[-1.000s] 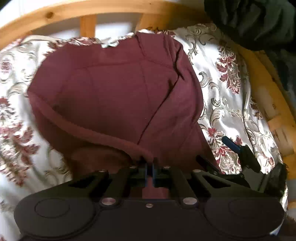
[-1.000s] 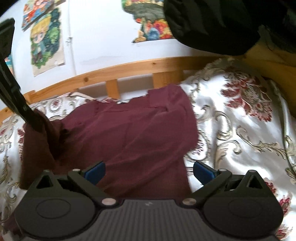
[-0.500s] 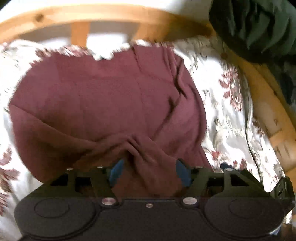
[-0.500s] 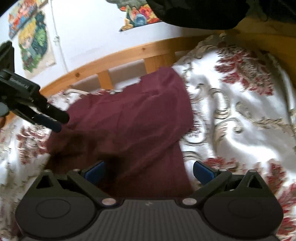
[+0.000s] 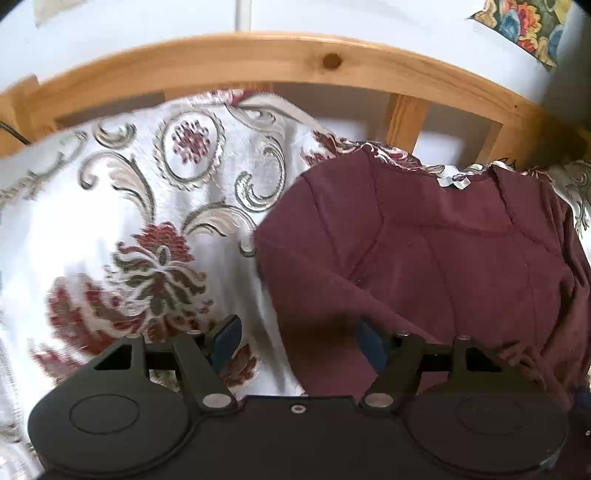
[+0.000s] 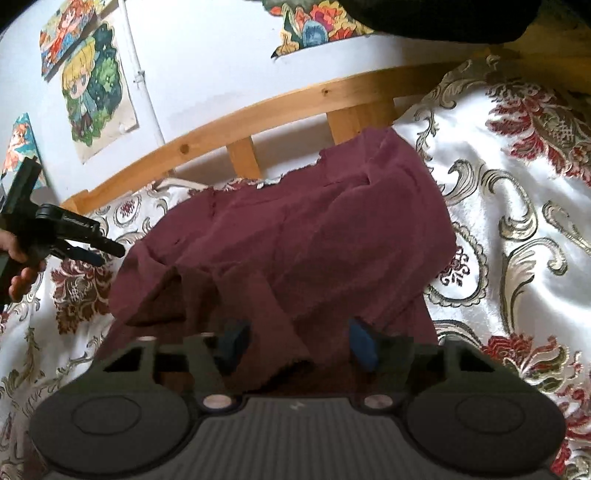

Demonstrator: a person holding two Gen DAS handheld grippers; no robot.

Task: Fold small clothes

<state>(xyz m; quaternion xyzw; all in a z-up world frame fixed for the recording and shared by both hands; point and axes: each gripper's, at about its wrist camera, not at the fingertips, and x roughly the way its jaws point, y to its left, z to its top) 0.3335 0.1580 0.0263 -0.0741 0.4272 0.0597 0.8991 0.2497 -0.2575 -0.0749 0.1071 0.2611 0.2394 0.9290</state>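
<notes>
**Both claws at the near edge of a maroon garment on a patterned bedspread**

The left claw (image 5: 297,338) has just been opening and now stands with its blue pads apart; the near left edge of the maroon garment (image 5: 424,258) runs through the gap between them, and neither pad presses on it. The right claw (image 6: 297,341) has just been closing, yet its pads are still spread, with a loose fold of the same garment lying between them; whether either pad touches the cloth cannot be told.

The garment lies rumpled on the bedspread (image 5: 122,206), a white satin cover with dark red flowers and grey scrolls. Its far edge reaches close to the wooden bed rail (image 5: 258,62), and a heaped fold rises near its middle in the right wrist view. In that view the left claw (image 6: 90,249) also shows at the left side, held in a hand (image 6: 16,266), just beside the garment's left edge and above the bedspread.

Beyond the rail is a pale wall with cartoon posters (image 6: 96,85). A dark bundle of cloth (image 6: 436,18) hangs in at the top right, over the far corner of the bed.
</notes>
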